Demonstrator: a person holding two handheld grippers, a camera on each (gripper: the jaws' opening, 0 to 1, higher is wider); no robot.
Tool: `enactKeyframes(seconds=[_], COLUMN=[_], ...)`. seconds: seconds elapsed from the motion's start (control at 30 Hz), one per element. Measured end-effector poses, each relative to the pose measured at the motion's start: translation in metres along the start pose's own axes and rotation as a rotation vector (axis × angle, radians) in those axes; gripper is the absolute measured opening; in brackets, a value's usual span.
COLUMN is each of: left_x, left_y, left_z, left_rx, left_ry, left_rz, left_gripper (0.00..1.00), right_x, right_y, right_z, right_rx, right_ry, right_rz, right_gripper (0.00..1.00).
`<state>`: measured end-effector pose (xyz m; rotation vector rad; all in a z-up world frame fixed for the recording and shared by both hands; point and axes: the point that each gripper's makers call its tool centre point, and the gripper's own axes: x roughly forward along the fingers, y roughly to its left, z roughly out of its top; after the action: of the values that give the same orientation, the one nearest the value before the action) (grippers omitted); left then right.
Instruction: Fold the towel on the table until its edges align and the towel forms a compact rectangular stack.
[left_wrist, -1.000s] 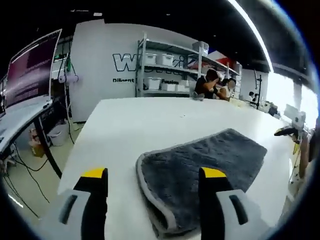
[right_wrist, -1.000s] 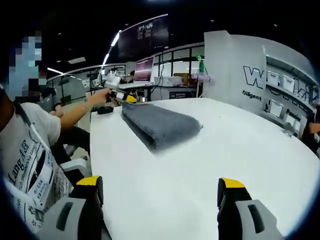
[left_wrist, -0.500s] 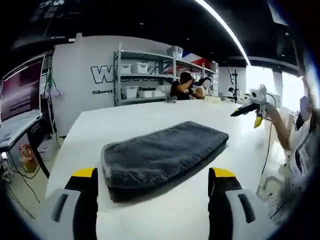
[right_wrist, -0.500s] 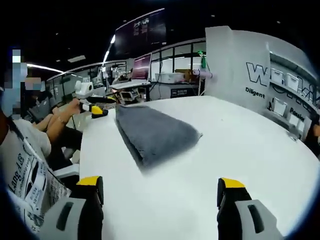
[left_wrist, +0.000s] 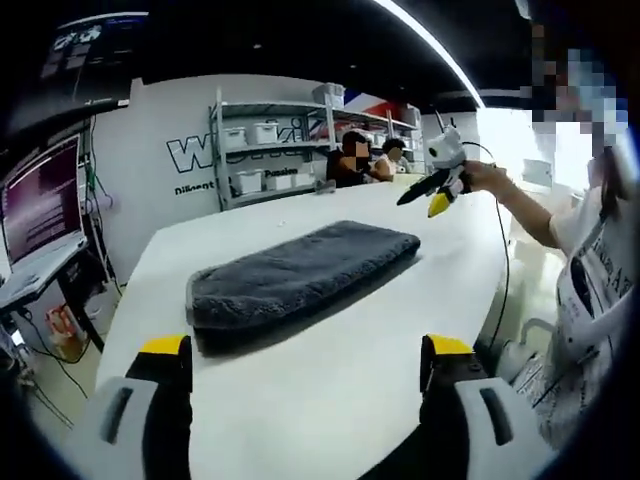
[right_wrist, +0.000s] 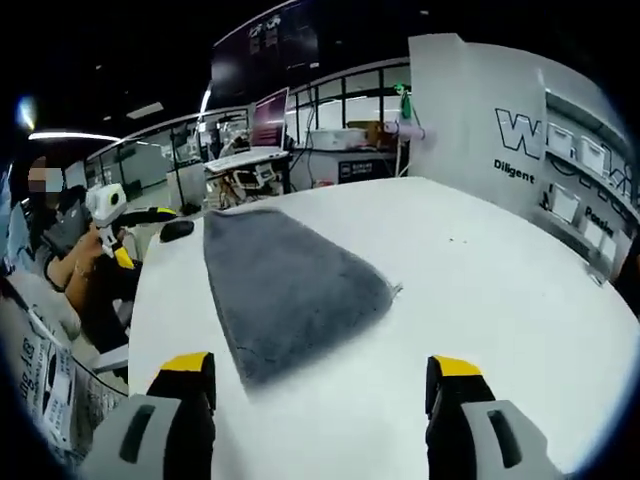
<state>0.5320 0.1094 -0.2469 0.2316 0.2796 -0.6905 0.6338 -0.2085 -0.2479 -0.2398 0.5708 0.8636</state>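
The grey towel (left_wrist: 300, 275) lies folded in a long flat stack near the middle of the white table (left_wrist: 330, 400), and in the right gripper view I see the same towel (right_wrist: 285, 285) with one long side close to the table edge where the person stands. I judge the folding as nearly done or done, so the main risk is now to disturb it: if I bring a jaw low across the stack, the soft pile can catch and drag the upper layer, and the edges will not align any more. A second risk is that the stack gets pushed toward the near table edge and hangs over it. My left gripper (left_wrist: 305, 375) is held above the table, before the towel and apart from it, its jaws wide apart and empty. My right gripper (right_wrist: 315, 385) is also raised over the bare table, jaws spread, holding nothing, with the towel's corner lying ahead between them.
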Motion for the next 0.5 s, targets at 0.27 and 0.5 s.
enactKeyframes(seconds=[0.27, 0.5], left_x=[-0.014, -0.017], left_y=[-0.010, -0.015], left_z=[-0.001, -0.002], left_rx=[0.013, 0.023], left_ry=[-0.010, -0.010], left_rz=[0.005, -0.002], left_gripper=[0.99, 0.99], right_x=[0.034, 0.070], right_y=[-0.022, -0.030], right_z=[0.014, 0.004], right_rx=[0.036, 0.129], right_ry=[-0.016, 0.012], right_rz=[-0.017, 0.020], right_gripper=[0.60, 0.54])
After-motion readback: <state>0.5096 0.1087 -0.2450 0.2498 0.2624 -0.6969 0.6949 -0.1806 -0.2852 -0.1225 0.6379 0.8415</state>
